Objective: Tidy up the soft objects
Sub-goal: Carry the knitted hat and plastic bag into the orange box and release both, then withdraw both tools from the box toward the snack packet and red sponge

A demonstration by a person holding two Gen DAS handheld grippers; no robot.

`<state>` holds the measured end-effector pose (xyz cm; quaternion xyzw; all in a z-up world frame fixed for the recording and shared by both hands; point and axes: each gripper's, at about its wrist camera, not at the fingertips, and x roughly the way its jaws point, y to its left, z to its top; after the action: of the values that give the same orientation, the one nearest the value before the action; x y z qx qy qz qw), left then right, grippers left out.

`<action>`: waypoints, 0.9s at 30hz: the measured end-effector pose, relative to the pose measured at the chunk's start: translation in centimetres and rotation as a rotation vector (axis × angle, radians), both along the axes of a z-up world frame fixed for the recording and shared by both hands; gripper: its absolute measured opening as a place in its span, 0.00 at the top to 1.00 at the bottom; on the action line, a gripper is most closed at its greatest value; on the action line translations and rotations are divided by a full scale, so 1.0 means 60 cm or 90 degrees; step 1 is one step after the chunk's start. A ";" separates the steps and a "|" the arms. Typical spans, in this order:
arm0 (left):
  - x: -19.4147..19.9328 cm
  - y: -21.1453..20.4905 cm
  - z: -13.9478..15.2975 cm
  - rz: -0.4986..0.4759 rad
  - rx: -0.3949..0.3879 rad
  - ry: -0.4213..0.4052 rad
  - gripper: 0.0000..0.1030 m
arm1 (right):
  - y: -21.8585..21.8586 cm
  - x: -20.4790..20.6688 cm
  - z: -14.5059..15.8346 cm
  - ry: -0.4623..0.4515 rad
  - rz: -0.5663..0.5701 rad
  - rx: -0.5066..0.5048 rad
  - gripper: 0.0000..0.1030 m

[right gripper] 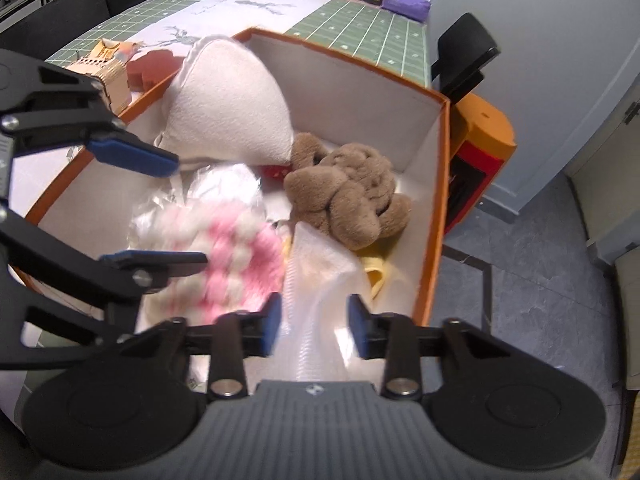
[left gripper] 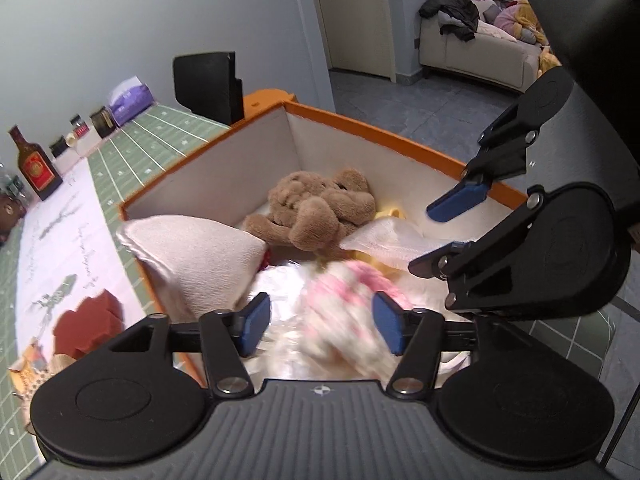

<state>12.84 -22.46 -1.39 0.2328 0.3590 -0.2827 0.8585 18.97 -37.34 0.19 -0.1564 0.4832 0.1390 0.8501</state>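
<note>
An orange box (left gripper: pixel 360 128) (right gripper: pixel 348 56) with white inner walls holds a brown teddy bear (left gripper: pixel 316 204) (right gripper: pixel 352 196), a white pillow (left gripper: pixel 192 256) (right gripper: pixel 228 108) leaning over its rim, and a yellow item (right gripper: pixel 376 272). A blurred pink-and-white fluffy thing (left gripper: pixel 344 312) (right gripper: pixel 232 256) lies between the pads of my left gripper (left gripper: pixel 322 324) (right gripper: pixel 191 212), which stands open and does not press on it. My right gripper (right gripper: pixel 316 326) (left gripper: pixel 420 240) is open over a white gauzy cloth (right gripper: pixel 324 264) (left gripper: pixel 396 244) that runs between its pads without touching them.
The box sits at the edge of a table with a green grid cloth (left gripper: pixel 160 136) (right gripper: pixel 360 28). On the table are a dark red foam piece (left gripper: pixel 88 320), a wooden model (right gripper: pixel 100 72), a bottle (left gripper: pixel 34 168) and a purple tissue pack (right gripper: pixel 408 0). A black chair (right gripper: pixel 468 56) stands behind.
</note>
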 end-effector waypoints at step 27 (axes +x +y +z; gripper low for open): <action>-0.096 0.220 0.088 0.154 -0.185 -0.177 0.22 | 0.115 -0.138 0.087 -0.219 -0.039 0.113 0.56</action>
<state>7.05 -9.24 3.92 0.0988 0.2180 -0.1914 0.9519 10.70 -30.43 5.40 -0.0875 0.3209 0.1263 0.9345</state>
